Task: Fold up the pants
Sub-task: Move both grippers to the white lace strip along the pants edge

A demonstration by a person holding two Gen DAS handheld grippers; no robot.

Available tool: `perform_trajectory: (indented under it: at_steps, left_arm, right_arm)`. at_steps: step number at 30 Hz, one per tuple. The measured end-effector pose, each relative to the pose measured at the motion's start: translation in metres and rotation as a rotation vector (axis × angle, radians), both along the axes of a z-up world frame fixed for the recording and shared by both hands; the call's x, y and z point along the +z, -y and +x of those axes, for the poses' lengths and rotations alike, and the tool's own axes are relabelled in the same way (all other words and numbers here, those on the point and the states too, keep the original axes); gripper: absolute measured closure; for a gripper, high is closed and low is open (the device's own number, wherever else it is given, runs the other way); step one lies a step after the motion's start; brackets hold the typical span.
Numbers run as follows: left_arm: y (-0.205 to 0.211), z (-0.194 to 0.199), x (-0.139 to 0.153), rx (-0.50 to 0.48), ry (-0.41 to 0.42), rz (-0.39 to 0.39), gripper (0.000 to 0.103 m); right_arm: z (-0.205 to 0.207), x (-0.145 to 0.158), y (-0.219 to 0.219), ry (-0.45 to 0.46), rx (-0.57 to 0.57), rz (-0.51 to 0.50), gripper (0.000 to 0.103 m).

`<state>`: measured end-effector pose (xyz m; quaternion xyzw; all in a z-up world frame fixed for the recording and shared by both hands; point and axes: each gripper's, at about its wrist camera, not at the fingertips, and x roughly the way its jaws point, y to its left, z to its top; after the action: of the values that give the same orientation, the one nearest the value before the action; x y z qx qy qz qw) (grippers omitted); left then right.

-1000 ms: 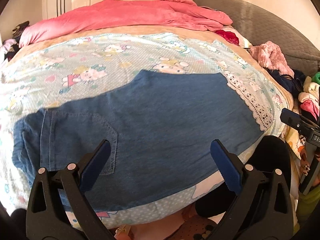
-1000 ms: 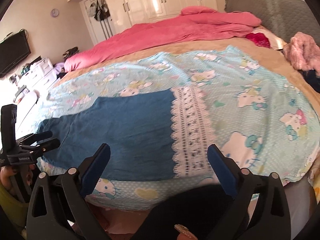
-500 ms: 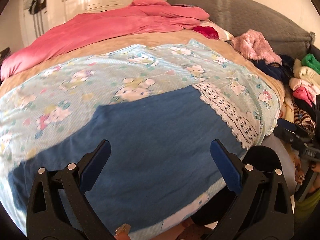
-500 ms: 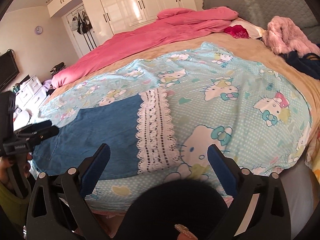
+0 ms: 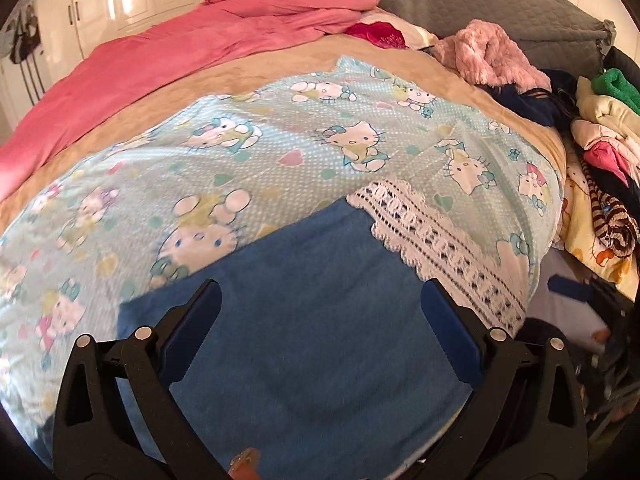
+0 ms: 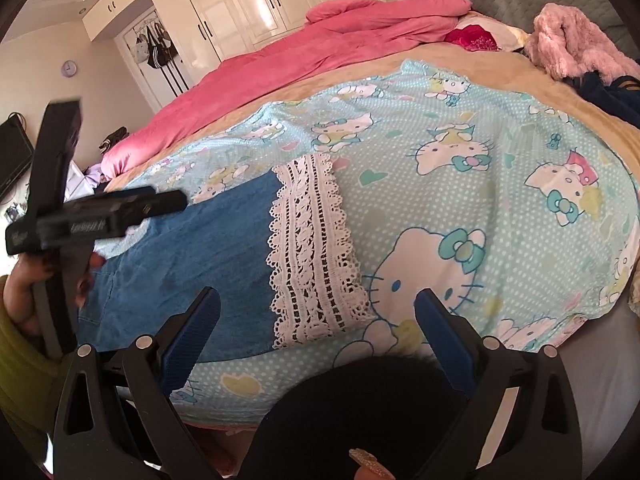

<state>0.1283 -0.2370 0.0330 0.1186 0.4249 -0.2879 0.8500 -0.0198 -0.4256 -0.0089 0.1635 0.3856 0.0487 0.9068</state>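
The pants (image 5: 304, 344) are laid flat along the bed's (image 6: 500, 80) near edge, lace hem (image 6: 312, 252) rightward. Both the left claw (image 5: 320, 332) and right claw (image 6: 316, 332) are held spread, empty, above it.

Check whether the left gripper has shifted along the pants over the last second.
Yes. The left gripper has moved toward the lace hem of the pants; the back pocket has left its view and the hem has come nearer.

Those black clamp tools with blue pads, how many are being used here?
2. The left gripper is open above the jeans. The right gripper is open above the lace hem, near the bed's edge. Neither holds anything.
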Motion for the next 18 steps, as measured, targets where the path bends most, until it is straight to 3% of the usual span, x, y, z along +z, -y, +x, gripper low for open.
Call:
perform_trajectory:
  at_steps: [12,18]
  left_arm:
    - [0.049,0.065,-0.03,-0.065,-0.052,0.069,0.01]
    - [0.065,0.086,-0.047,-0.112,-0.115,0.031,0.01]
  right_arm:
    - [0.023,-0.017,-0.006,-0.058,-0.001,0.013,0.006]
    - [0.033,-0.028,-0.004,-0.11,-0.021,0.037,0.006]
